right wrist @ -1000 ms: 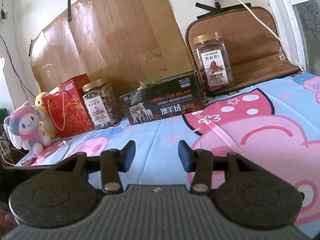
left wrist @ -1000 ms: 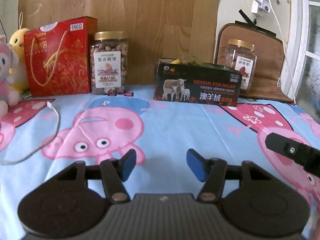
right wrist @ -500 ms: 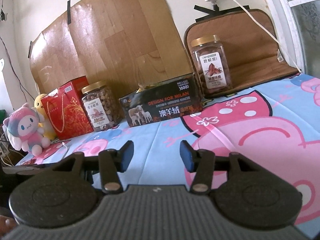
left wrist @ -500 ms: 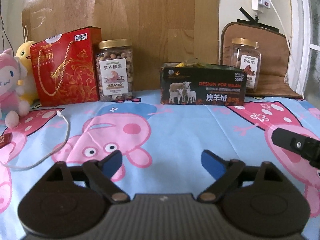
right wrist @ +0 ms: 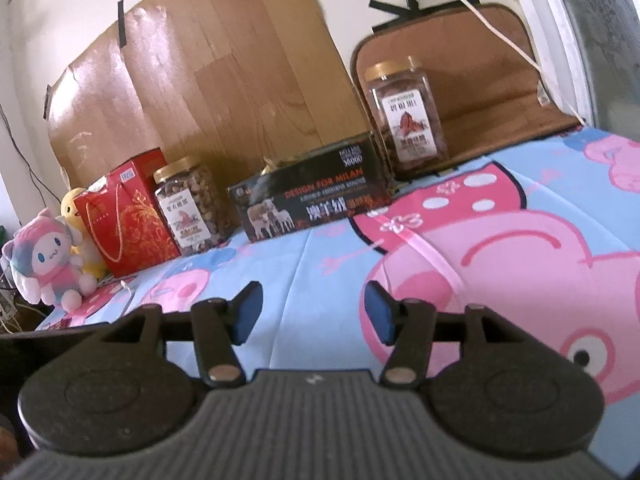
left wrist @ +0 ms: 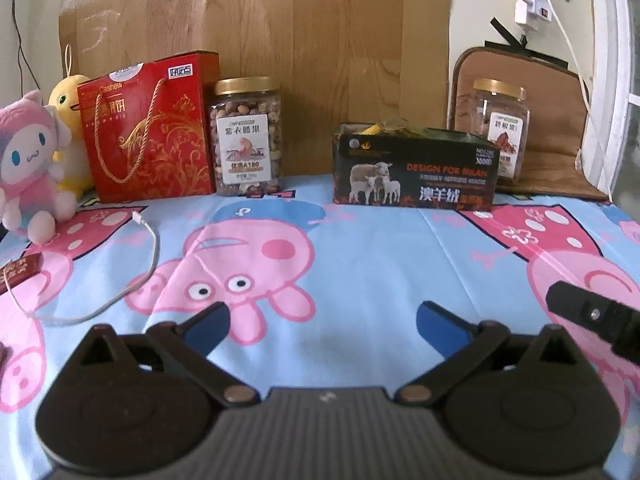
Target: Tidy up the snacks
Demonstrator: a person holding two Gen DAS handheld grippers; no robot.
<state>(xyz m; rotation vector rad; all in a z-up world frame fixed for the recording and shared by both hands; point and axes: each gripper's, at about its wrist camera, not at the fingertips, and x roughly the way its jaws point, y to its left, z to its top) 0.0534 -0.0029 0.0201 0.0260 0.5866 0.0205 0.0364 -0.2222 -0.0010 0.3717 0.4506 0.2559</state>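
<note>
Your left gripper [left wrist: 322, 322] tilts down over the cartoon-print cloth [left wrist: 360, 248], its blue-padded jaws just swung wide with nothing between them, and your right gripper [right wrist: 312, 312] hangs lower-angled beside it, jaws partly apart, just widening, likewise empty. The snacks stand along the far edge against a wood-grain board [left wrist: 320, 40]: a glossy red gift bag [left wrist: 152, 136] touching a gold-lidded clear nut jar [left wrist: 248, 136], a black open-topped carton [left wrist: 416, 168], and behind its right end a second jar [left wrist: 500, 120]. Two plush toys [left wrist: 28, 164] and a loose white cable [left wrist: 120, 280] lie left, well clear of both tools.
</note>
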